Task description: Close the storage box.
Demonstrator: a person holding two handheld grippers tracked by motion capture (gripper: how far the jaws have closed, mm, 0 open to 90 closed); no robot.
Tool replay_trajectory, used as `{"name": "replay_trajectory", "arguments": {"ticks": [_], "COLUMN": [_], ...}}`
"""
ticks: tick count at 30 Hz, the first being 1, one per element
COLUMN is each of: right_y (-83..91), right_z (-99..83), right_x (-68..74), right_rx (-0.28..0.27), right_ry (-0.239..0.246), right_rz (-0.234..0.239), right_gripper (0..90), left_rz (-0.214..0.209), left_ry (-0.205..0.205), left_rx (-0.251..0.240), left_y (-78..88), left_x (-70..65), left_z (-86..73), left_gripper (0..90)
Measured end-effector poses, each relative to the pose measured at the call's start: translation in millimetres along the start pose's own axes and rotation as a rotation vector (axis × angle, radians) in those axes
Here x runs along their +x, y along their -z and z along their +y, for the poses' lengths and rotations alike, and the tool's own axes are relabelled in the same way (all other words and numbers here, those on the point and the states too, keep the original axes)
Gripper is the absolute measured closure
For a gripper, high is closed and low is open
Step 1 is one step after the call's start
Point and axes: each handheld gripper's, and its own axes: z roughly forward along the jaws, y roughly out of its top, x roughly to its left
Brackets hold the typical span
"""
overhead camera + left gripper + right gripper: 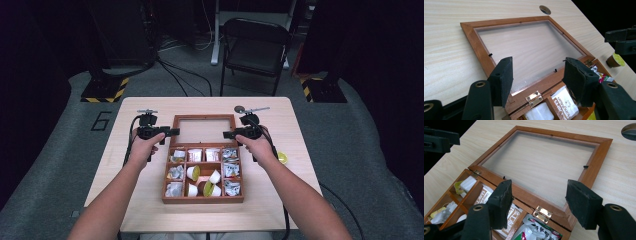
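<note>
Two grippers flank wooden box [202, 199], mid-table. Lid [203, 129] lies flat open behind hinges, exposing sachets and pods. Left gripper [172, 132] and right gripper [227, 134] hover at lid's side rails, jaws spread, pinching nothing; likely positioned to lift lid shut.

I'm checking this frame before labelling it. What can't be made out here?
- Print on the sachets in the wooden box: too small in the high view.
- Near compartments of the box: cut off by the bottom edge and hidden behind the fingers in the right gripper view.
- The pod on the table: partly covered by the right gripper in the left gripper view.
</note>
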Motion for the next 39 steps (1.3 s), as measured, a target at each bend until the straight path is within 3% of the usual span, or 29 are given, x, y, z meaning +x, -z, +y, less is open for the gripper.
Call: {"name": "replay_trajectory", "arguments": {"ticks": [6,8,13,22,30,39], "right_y": [-5.5,-6.9,-12.9,-16.0,-19.5,-24.1], "right_z": [-0.2,-1.2,-4.5,-5.3,-7.8,-9.8], "right_x": [-3.8,-4.8,-10.5,-15.2,-19.5,-20.4], "right_rx": [0.012,0.026,0.044,0.038,0.044,0.052], "right_ry": [0.003,-0.024,-0.029,-0.033,-0.039,-0.052], "right_rz": [-0.016,-0.019,-0.015,-0.024,-0.031,-0.031], "right_gripper": [37.0,38.5,40.9,41.0,41.0,40.5], "left_rz": [0.004,0.006,0.011,0.024,0.036,0.063], "left_ry": [0.014,0.015,0.021,0.021,0.052,0.046], "left_rx": [0.012,0.017,0.019,0.032,0.03,0.057], "left_y": [-4.8,-6.0,-8.6,-14.2,-19.5,-25.6], "left_x": [0.5,0.9,1.8,4.9,6.6,9.6], "left_z": [-1.1,-1.3,-1.7,-2.8,-3.5,-5.4], "left_gripper": [40.7,40.7,41.3,41.5,41.5,41.1]}}
